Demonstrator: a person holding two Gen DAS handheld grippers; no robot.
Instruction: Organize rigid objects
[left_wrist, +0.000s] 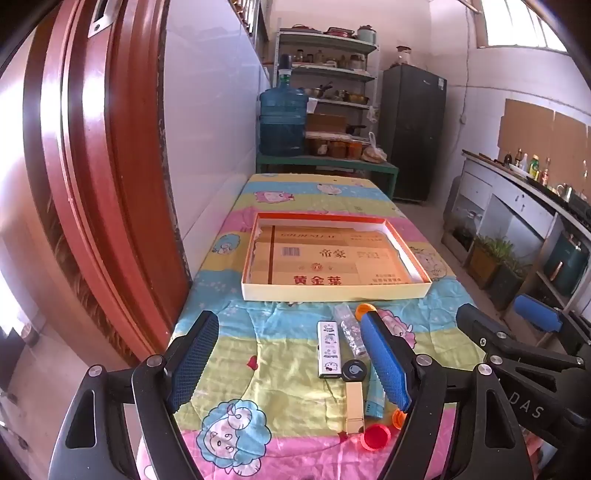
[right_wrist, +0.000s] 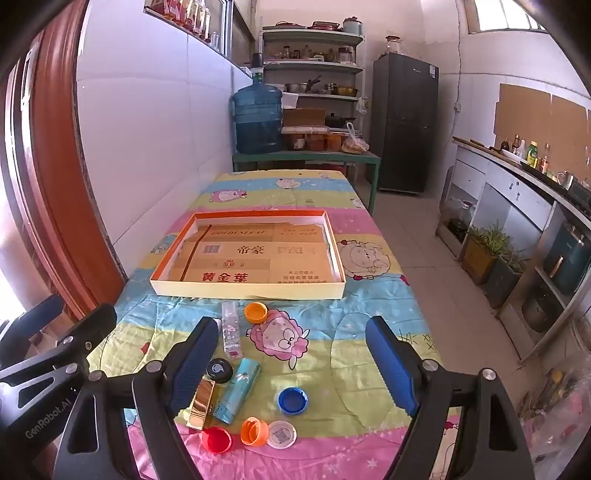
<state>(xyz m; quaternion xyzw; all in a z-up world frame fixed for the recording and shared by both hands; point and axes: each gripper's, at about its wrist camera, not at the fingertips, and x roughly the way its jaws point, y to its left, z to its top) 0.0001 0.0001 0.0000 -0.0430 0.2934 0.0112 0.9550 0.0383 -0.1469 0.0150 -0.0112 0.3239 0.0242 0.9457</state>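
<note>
My left gripper (left_wrist: 288, 362) hangs open over the near end of the table, nothing between its blue pads. Under it lie a white cartoon-printed box (left_wrist: 327, 349), a clear tube (left_wrist: 349, 328), a black round cap (left_wrist: 354, 371), a gold lighter (left_wrist: 355, 408) and a red cap (left_wrist: 376, 436). My right gripper (right_wrist: 293, 365) is open too, also empty. Below it sit a teal lighter (right_wrist: 238, 389), a blue cap (right_wrist: 292, 400), two orange caps (right_wrist: 254, 431) (right_wrist: 256, 312) and a white cap (right_wrist: 281, 434). The shallow cardboard-lined tray (right_wrist: 247, 290) lies just beyond them.
The table carries a cartoon-print cloth (left_wrist: 295, 184). A red door frame (left_wrist: 110, 184) and a white wall run along its left side. Behind the table stand a blue water jug (left_wrist: 282, 122), shelves and a dark fridge (left_wrist: 413, 129). A counter (right_wrist: 517, 177) runs along the right.
</note>
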